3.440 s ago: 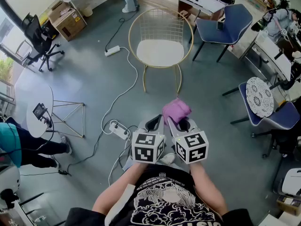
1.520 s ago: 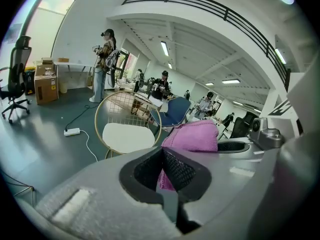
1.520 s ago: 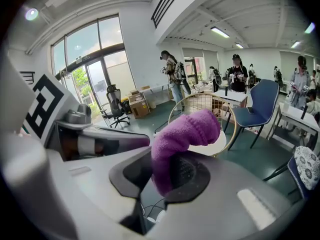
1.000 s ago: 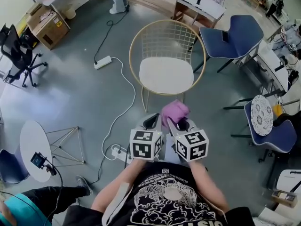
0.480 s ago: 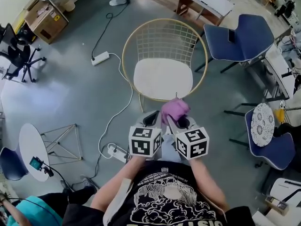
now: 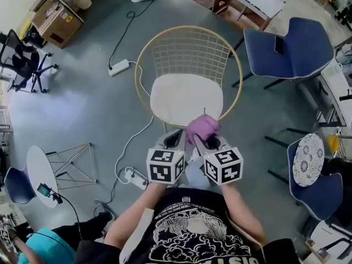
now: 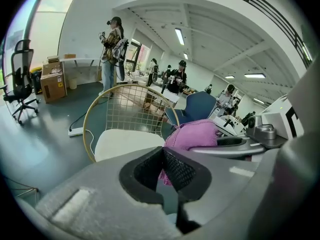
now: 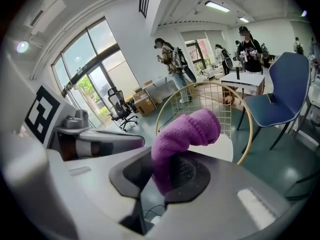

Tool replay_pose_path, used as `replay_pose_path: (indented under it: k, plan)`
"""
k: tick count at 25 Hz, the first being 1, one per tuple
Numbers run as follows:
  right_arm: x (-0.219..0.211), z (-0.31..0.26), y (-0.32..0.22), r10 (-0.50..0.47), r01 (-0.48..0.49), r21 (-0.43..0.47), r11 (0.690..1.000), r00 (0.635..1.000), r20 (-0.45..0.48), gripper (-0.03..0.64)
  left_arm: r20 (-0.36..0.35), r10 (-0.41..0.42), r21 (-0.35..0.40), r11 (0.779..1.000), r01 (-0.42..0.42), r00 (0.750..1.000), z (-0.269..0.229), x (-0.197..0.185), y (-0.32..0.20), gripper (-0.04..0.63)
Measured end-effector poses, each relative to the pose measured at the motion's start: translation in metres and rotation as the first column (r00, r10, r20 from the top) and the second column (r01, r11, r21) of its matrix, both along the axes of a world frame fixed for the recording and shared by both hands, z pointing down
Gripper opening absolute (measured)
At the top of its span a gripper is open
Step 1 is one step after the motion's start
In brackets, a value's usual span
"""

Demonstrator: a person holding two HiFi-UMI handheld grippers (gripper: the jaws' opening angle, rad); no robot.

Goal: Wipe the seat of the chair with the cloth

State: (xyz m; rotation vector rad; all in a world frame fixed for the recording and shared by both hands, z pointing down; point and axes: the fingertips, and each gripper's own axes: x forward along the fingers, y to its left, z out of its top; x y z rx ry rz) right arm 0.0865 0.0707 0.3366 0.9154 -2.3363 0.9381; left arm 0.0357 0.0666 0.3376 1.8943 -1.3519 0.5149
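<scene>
- Black T-shirt (image 6: 192, 224): white printed graphic with lettering, cut off at the picture's edge, not readable.
- Cardboard box (image 6: 52, 14): small yellow label, too small to read.
- Nothing else is legible.

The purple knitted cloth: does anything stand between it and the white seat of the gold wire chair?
Nothing visible does. The purple knitted cloth, clamped in the right gripper, is near the front of the white seat.

Cloth (image 6: 203, 127): purple knit, bunched, pinched in your right tongs (image 8: 167, 176), free end curling over (like a soft hook).
Chair (image 6: 190, 45): gold wire, round back, upright on the floor.
Seat (image 6: 184, 98): white cushion, front edge nearest you.
</scene>
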Motion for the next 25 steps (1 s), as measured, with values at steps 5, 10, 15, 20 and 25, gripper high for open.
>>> replay_pose_path:
  k: [5, 10, 15, 20, 25]
  plan:
    - [0.009, 0.005, -0.030, -0.033, 0.033, -0.004, 0.999, 0.999, 0.022, 0.061, 0.037, -0.029, -0.013, 0.999, 0.029, 0.999, 0.003, 0.002, -0.019, -0.005]
    - [0.009, 0.009, -0.042, -0.041, 0.041, -0.017, 0.999, 0.999, 0.033, 0.061, 0.056, -0.050, -0.026, 0.998, 0.052, 0.997, 0.003, -0.004, -0.027, -0.003]
    - [-0.006, 0.020, -0.048, -0.067, 0.068, -0.040, 0.997, 0.997, 0.024, 0.061, 0.048, -0.071, -0.038, 0.997, 0.073, 0.996, 0.013, -0.017, -0.037, -0.003]
    - [-0.036, 0.035, -0.062, -0.110, 0.110, -0.059, 0.992, 0.994, -0.001, 0.061, 0.026, -0.095, -0.071, 0.993, 0.097, 0.995, 0.033, -0.041, -0.049, -0.003]
    - [-0.072, 0.059, -0.087, -0.125, 0.123, -0.093, 0.988, 0.992, -0.017, 0.061, 0.002, -0.099, -0.113, 0.989, 0.099, 0.995, 0.057, -0.073, -0.070, -0.003]
